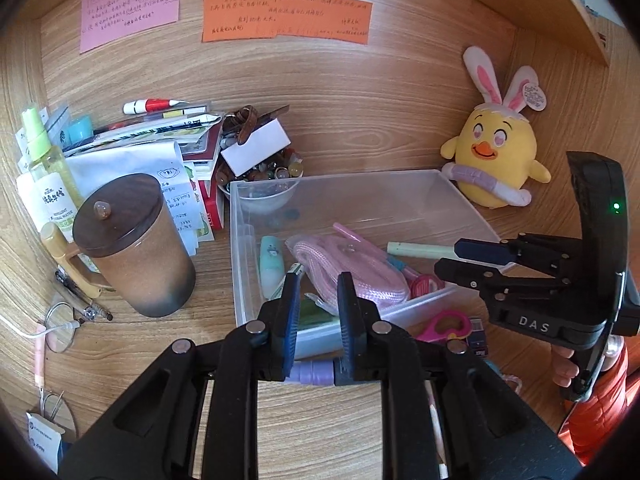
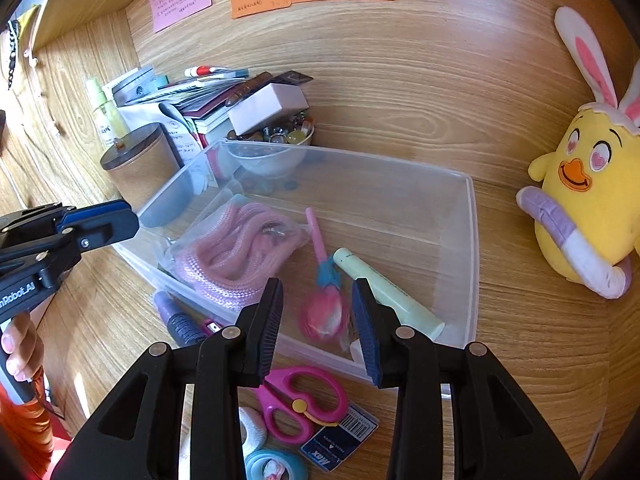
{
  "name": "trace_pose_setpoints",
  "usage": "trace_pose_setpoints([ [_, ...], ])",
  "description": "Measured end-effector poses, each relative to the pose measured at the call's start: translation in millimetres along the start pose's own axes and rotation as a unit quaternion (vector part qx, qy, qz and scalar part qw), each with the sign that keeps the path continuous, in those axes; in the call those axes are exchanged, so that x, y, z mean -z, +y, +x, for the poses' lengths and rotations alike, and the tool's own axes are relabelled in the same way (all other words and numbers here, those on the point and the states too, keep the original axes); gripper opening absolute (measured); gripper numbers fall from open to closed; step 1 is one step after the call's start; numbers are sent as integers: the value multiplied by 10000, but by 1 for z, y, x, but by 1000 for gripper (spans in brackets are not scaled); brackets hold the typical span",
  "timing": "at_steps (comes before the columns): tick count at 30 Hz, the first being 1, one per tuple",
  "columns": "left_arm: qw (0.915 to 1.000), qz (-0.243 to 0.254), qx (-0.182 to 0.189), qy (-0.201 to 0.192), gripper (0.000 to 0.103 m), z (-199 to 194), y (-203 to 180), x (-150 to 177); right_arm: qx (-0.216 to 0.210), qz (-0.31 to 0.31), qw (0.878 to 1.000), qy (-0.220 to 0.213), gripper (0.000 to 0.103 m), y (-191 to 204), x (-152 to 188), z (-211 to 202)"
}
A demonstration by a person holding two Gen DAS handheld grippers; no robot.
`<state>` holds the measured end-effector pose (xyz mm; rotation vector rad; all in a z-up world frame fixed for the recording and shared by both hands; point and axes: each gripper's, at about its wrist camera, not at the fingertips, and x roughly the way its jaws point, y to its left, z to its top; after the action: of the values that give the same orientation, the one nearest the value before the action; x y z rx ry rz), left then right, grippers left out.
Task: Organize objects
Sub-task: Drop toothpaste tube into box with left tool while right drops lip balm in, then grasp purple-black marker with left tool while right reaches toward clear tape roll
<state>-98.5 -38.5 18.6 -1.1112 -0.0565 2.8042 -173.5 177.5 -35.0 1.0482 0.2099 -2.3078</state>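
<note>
A clear plastic box (image 1: 320, 179) (image 2: 474, 240) stands on the wooden desk. It holds a bagged pink rope (image 1: 352, 268) (image 2: 232, 252), a pale green marker (image 1: 416, 250) (image 2: 384, 292), a pink pen-like toy (image 2: 320, 312) and a small teal bottle (image 1: 270, 264). My left gripper (image 1: 319, 280) hovers over the box's near left corner, open, with nothing between its pads. My right gripper (image 2: 318, 284) hangs over the near wall, open and empty; it also shows at the box's right edge (image 1: 446, 258). Pink scissors (image 2: 304, 404), a purple pen (image 2: 176, 316) and a blue staple box (image 2: 340, 440) lie outside the box.
A brown lidded mug (image 1: 132, 252) and a spray bottle (image 1: 44, 160) stand left of the box. Behind them are a pile of papers (image 1: 160, 140) and a bowl of beads (image 1: 272, 176). A yellow chick plush (image 1: 496, 152) leans at the right. Glasses (image 1: 60, 328) lie near left.
</note>
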Motion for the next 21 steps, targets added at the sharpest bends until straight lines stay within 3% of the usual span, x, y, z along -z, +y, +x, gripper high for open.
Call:
trace_pose_setpoints([
  [2,10000,-18,-4,-19,35,-4,-1,4,-14,-9,10000,-17,37,1,1,-3],
  [5,10000,-36,-38,-22,48,-8,-2,13,-6,-28,10000,-81,45,2,4,-10],
  [10,9999,-51,-113,89,66,-8,-6,31,-78,-77,9998,-177,46,5,13,-25],
  [21,9967,-143,-152,782,73,46,-29,44,-322,-374,9988,-37,53,20,58,-42],
])
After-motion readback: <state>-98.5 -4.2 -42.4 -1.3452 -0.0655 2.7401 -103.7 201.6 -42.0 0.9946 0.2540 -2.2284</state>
